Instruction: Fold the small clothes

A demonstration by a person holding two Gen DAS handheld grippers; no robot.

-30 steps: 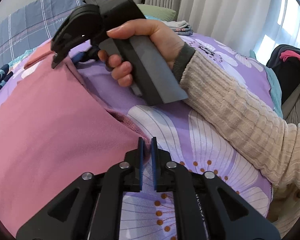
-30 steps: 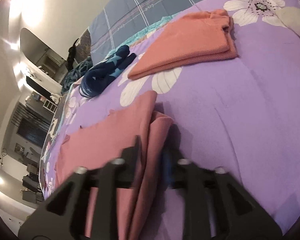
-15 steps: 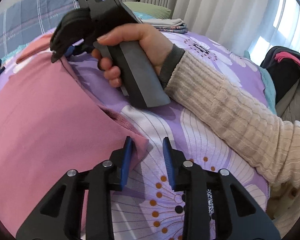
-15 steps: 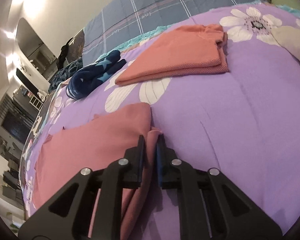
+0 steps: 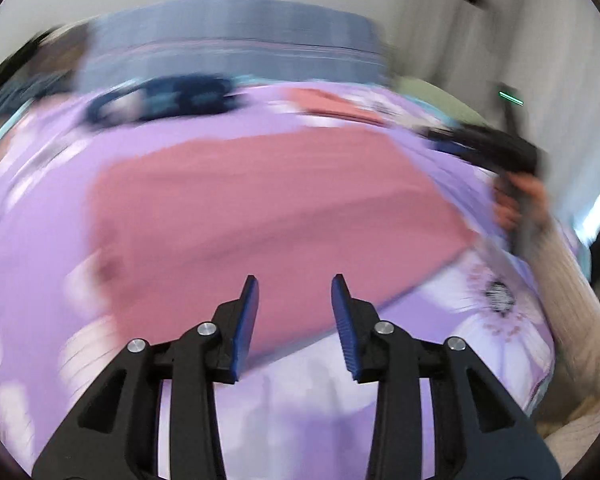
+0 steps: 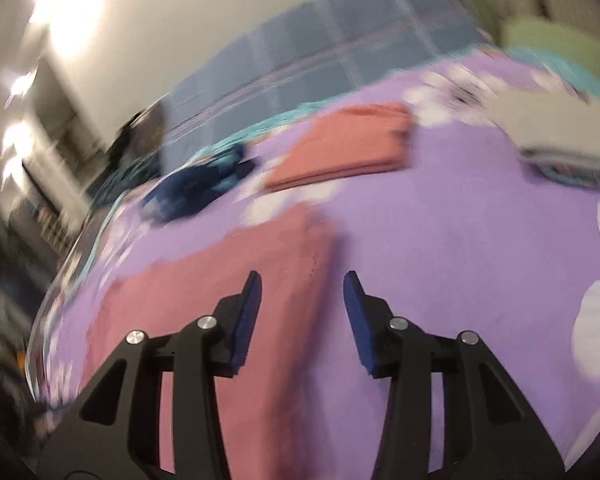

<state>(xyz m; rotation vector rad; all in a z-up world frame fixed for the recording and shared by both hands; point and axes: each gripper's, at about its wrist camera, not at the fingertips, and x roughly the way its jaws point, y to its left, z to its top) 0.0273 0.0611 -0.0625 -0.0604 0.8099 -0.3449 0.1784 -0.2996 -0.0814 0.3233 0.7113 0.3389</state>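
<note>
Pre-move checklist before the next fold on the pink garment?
1. Left hand-held gripper empty: ok, nothing between its closing jaws.
2. Right hand-held gripper empty: ok, jaws opening, clear of cloth.
3. Pink garment flat on the purple bedspread: ok.
4. Garment edges aligned: cannot tell, both views blurred.
5. Folded orange garment and dark blue garment clear of it: ok.

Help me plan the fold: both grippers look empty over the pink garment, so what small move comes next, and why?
Probably bring the left gripper down to the pink garment's near edge for another fold. Its jaws are closing on nothing; the right gripper is opening, also empty; the garment lies flat on the purple bedspread.
</note>
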